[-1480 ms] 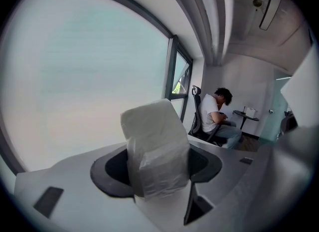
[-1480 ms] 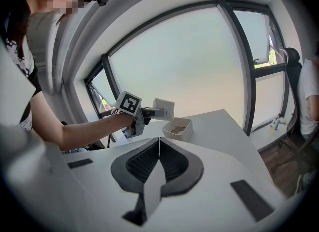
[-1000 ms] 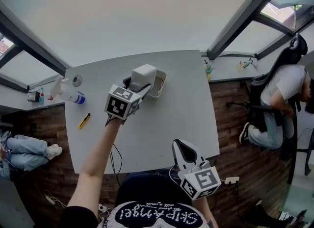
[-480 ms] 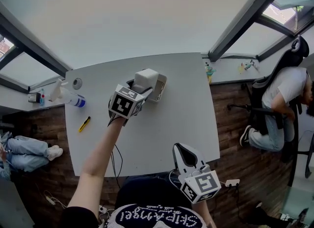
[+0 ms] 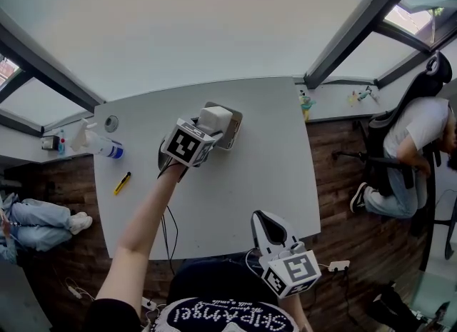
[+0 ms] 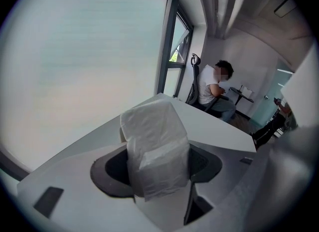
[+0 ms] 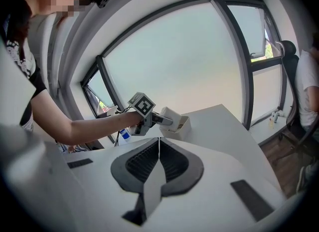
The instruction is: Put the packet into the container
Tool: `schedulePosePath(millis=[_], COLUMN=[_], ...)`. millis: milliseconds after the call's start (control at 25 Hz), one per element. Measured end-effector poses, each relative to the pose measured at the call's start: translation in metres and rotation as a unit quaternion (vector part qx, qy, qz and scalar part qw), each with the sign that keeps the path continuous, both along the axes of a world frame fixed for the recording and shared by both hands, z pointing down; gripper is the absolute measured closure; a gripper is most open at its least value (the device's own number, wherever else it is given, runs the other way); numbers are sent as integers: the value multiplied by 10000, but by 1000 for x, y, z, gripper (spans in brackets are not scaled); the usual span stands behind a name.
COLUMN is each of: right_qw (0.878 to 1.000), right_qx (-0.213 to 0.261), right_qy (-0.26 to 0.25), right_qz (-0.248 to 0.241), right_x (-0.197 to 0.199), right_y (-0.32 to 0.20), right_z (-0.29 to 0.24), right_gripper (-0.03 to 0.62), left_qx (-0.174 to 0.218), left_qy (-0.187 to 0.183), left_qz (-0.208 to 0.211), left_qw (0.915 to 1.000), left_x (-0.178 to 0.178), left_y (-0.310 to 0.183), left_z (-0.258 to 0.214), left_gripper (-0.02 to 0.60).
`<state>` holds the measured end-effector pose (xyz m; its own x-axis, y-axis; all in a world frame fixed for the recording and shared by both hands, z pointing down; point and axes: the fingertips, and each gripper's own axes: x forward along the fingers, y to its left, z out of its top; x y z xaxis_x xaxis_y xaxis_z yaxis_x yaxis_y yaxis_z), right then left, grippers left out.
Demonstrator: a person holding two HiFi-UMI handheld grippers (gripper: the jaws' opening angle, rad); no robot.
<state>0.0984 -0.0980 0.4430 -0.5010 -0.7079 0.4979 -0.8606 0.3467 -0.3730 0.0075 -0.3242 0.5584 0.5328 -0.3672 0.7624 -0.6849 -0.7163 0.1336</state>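
The fingers (image 6: 112,172) of my left gripper (image 5: 208,128) are clamped on the white packet (image 5: 215,117). One dark pad sits on each side of its lower half, so it stands up between them and I can carry it tilted downward. It hangs right over the open container (image 5: 234,134) near the far edge of the worktop (image 5: 243,195), low enough that it seems to be entering the mouth. I judge that letting go comes next. In the left gripper view the packet fills the middle and hides the container almost wholly, so I cannot tell whether its bottom touches anything inside. My right gripper (image 5: 265,225) waits by the worktop's near edge, well apart, its fingers pressed together on nothing, since one hand is enough here. Its view shows the container only small and far off.
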Motion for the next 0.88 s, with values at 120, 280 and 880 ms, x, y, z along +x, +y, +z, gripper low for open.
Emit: schedulePosePath(millis=[120,280,880], right_qw=[10000,9999,9996], right_qx=[-21,-98,-239], right_qy=[0,-25,-72], right_qz=[-11,70,101], right_x=[-1,1,5], right_y=[-1,-3,-8], right_z=[3,4,12], right_gripper=[577,577,577], left_qx=[-137,-255,-1060], left_qy=[-71,-229,-694], left_qz=[61,185,469], left_qw=[9999,9992,9908], left_x=[1,1,4], left_y=[-1,-2,-3], left_z=[6,13,28], left_gripper=[299,301,301])
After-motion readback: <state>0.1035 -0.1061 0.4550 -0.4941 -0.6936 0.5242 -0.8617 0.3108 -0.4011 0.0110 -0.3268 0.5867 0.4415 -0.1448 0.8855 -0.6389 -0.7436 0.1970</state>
